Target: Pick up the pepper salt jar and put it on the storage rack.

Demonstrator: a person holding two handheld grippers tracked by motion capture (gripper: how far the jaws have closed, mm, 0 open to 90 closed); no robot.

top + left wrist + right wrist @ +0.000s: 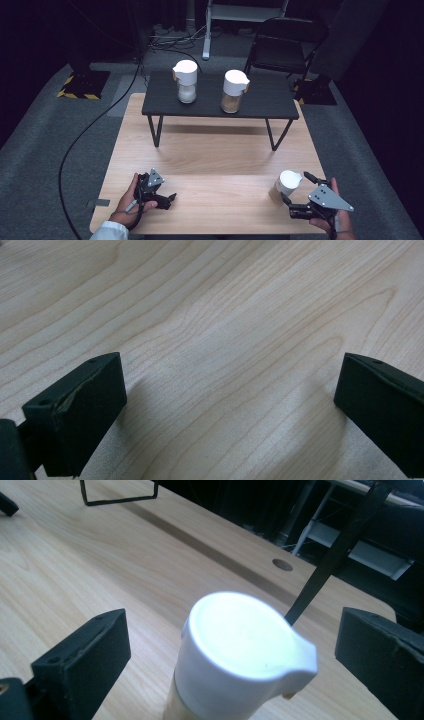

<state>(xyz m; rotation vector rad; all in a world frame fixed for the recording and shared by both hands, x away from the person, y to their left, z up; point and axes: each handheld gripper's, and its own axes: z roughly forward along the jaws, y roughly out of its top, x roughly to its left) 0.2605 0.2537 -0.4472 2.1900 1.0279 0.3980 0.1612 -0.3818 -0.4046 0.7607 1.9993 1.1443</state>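
Left tongs (pixel 167 199): we log them low over the desk (pixel 215 150) near its front left corner, hand wrapped round the body, jaws wide apart over bare pale woodgrain, holding nothing. Right tongs (pixel 295 189): near the front right corner, hand behind, blocky matt black jaws spread. Jar (pixel 286 184): we note a smooth white spouted cap on a clear round body, upright between those spread jaws, ungripped.

Overhead light, dark surrounds; glare blows out white lid (pixel 240 630), bg soft
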